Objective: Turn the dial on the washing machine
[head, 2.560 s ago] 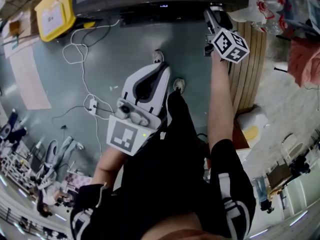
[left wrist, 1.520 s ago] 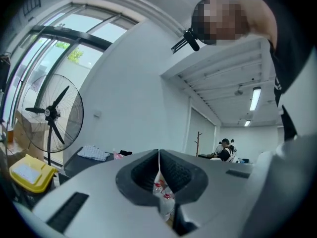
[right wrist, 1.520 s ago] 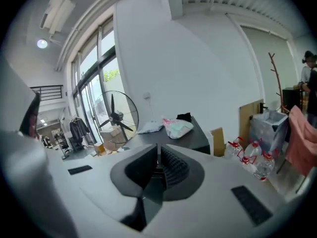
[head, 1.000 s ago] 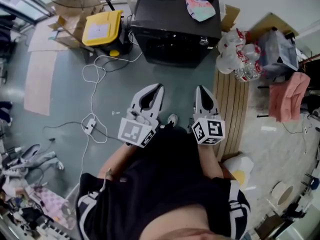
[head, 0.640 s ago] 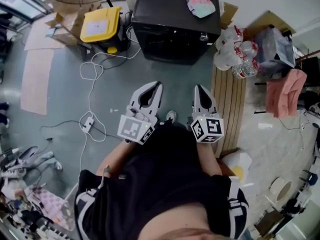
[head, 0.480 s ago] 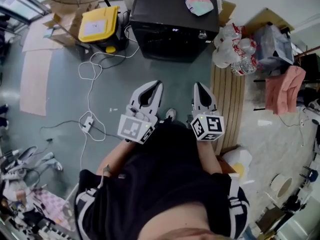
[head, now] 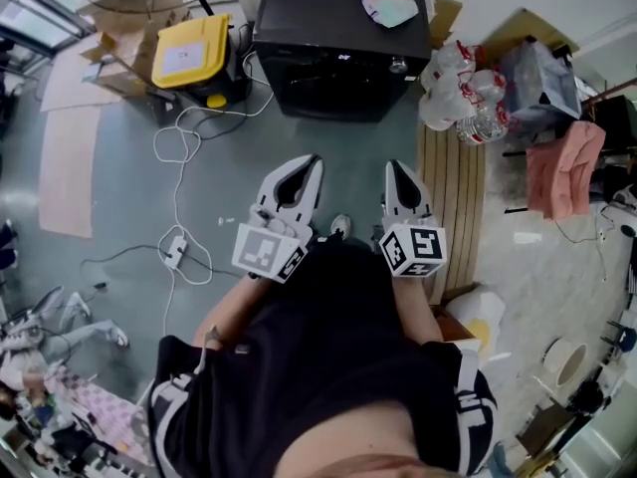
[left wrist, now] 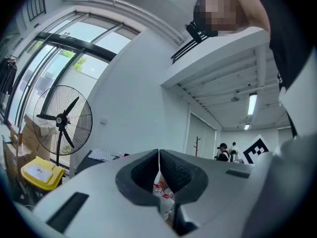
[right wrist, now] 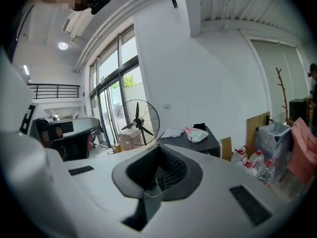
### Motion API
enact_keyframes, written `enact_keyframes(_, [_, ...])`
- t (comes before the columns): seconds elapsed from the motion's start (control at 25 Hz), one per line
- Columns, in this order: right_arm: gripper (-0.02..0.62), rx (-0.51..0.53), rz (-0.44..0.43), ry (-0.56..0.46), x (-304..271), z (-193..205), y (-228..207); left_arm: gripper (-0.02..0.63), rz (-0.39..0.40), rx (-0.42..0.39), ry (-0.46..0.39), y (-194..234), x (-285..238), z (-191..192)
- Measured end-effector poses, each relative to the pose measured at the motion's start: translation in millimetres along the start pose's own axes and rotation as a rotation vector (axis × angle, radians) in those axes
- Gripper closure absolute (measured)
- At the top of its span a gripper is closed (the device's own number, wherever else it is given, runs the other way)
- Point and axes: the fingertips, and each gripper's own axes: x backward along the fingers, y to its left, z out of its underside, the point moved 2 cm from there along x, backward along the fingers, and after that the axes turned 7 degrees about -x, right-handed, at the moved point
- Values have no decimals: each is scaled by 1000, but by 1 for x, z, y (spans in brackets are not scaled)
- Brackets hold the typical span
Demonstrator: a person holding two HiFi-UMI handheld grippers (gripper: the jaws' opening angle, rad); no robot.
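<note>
Status | we hold left gripper [head: 315,159], right gripper [head: 392,165] pressed together, empty | washing machine [head: 333,28] dial [head: 398,65] well apart | turn unconfirmed

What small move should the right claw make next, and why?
Probably carry the right claw forward toward the dial on the washing machine, opening it on the way. The claw is shut and empty, and a stretch of floor lies between it and the machine, so it cannot reach the dial from here.

Right claw [right wrist: 159,148], closed on nothing, points toward the washing machine [right wrist: 204,144].
</note>
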Motion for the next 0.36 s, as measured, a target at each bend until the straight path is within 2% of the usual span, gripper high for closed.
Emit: enact_keyframes(0.36, [571,8,-3,4,-2,-2,2,581,11,2,-9,0,-2,-2])
